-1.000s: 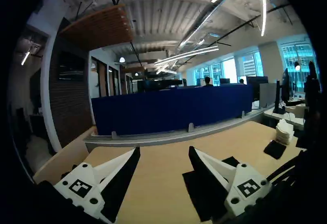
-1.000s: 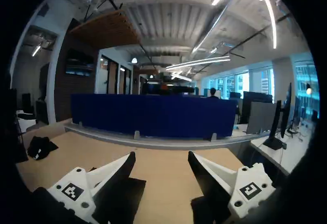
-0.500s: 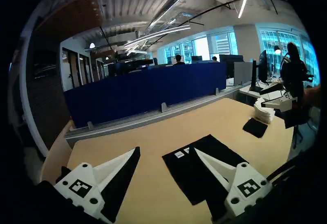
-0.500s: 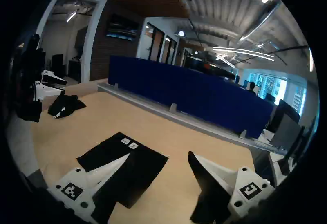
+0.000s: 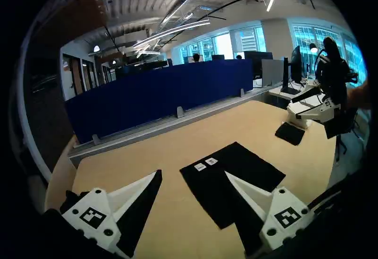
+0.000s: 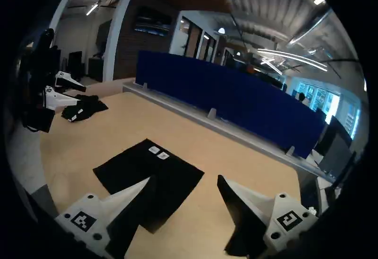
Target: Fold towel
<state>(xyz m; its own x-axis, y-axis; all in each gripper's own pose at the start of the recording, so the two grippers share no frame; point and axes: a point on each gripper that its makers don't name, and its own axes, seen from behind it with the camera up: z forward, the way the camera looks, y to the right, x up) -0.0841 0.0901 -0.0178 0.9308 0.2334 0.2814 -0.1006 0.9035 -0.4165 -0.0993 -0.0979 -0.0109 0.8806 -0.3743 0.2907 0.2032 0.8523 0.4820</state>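
"Where is the towel?"

"The black rectangular cloth towel [image 5: 245,162] [image 6: 141,164] lies spread flat on the light wooden table [image 5: 179,136], with two small white tags [image 5: 205,164] near its far edge."

"And the tongs?"

"The left gripper [image 5: 192,172] hangs over the table with its fingers wide apart and nothing between them. Its right finger shows in front of the towel's near part. The right gripper [image 6: 185,177] is likewise spread and holds nothing, and its left finger overlaps the towel's near corner."

"Anything else on the table?"

"A crumpled black cloth [image 6: 82,107] lies well apart from the towel in the right gripper view, near the other gripper. A long dark blue partition [image 5: 156,98] runs along the table's far side."
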